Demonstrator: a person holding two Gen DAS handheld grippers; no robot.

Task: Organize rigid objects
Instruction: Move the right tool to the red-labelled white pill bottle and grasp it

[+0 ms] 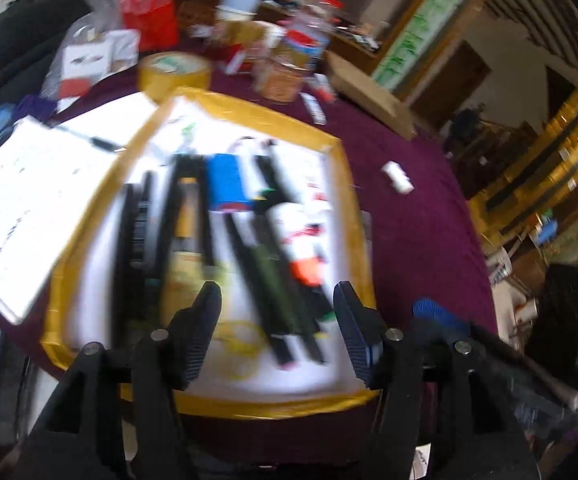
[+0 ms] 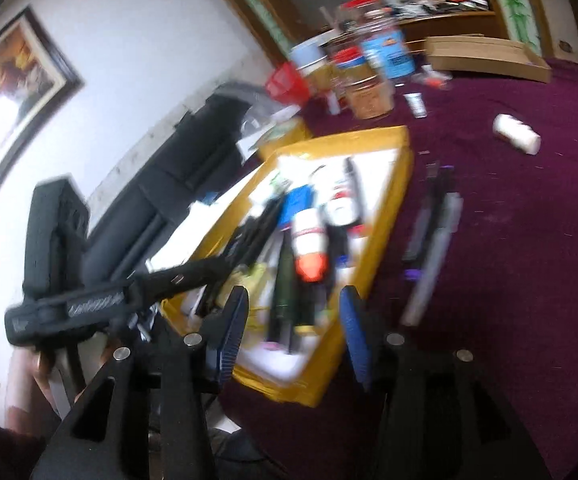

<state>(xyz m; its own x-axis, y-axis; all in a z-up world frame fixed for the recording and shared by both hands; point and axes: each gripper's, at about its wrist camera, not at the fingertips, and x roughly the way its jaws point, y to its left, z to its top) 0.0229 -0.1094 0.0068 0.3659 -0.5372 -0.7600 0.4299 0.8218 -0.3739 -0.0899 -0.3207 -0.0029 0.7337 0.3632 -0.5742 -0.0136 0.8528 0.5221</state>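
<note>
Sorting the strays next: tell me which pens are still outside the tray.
The grey and black pens lying on the purple cloth, right of the yellow-edged tray; every other pen lies inside the tray.

A lived-in room of a home, cluttered with everyday household things.

A table (image 2: 529, 240) draped in a deep maroon cloth fills the middle. At twelve o'clock it is crowded with jars (image 2: 387, 54), a red basket (image 1: 151, 14), a roll of tape (image 1: 175, 74) and a flat cardboard box (image 2: 485, 58). A framed picture (image 2: 13, 76) hangs on the white plaster wall at nine o'clock in the right wrist view. Behind the table stands dark wooden furniture with green-patterned trim (image 1: 413, 36); at three o'clock in the left wrist view, gilded woodwork (image 1: 561, 152) curves past more stacked belongings.
</note>
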